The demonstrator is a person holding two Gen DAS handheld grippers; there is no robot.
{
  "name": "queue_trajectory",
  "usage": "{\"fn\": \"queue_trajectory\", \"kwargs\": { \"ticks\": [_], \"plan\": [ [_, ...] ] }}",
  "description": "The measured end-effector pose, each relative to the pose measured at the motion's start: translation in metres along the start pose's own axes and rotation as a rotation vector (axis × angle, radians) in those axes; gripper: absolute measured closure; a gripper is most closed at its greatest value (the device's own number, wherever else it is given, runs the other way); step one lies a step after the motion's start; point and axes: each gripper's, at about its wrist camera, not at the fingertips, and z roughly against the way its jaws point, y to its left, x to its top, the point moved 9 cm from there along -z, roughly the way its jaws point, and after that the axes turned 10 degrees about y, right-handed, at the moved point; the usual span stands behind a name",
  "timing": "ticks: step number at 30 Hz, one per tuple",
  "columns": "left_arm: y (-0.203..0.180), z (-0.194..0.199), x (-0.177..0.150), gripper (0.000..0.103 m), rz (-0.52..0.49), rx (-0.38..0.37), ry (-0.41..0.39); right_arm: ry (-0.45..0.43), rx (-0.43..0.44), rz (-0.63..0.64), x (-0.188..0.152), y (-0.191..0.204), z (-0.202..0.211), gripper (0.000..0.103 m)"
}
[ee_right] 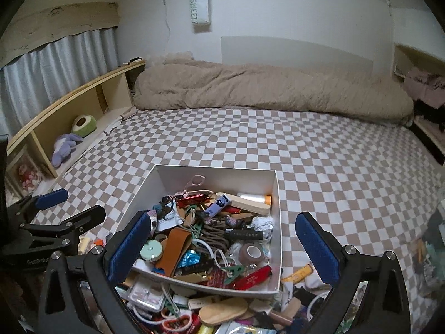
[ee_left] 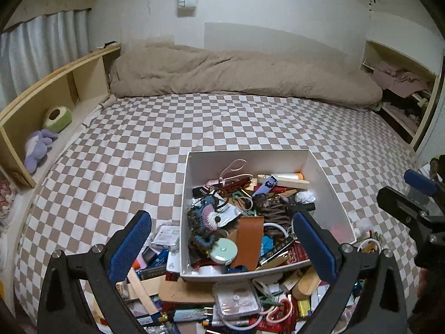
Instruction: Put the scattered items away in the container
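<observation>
Both grippers, left (ee_left: pixel 219 246) and right (ee_right: pixel 222 246), hang wide open and empty. We pick singly from the clutter at 6 o'clock of the white rectangular cardboard box (ee_right: pixel 217 173), starting with the oval wooden piece (ee_right: pixel 222 310).

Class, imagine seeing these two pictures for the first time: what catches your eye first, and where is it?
A white box crammed with small odds and ends sits on the checkered bed sheet, with more clutter spilled along its near side. Behind, a rumpled beige duvet lies along the wall.
</observation>
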Motion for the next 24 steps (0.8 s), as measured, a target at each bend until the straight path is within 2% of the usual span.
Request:
{"fn": "queue_trajectory", "kwargs": {
  "ticks": [10, 15, 24],
  "plan": [
    [-0.007, 0.045, -0.028, 0.0, -0.035, -0.004, -0.053, -0.047, -0.012, 0.053, -0.029, 0.01, 0.039, 0.0],
    [-0.008, 0.065, -0.038, 0.0, -0.046, 0.013, -0.09, -0.079, -0.007, 0.032, -0.041, 0.011, 0.057, 0.0],
    [-0.011, 0.09, -0.057, 0.0, -0.065, -0.003, -0.135, -0.101, -0.028, 0.034, -0.063, 0.011, 0.07, 0.0]
  ]
}}
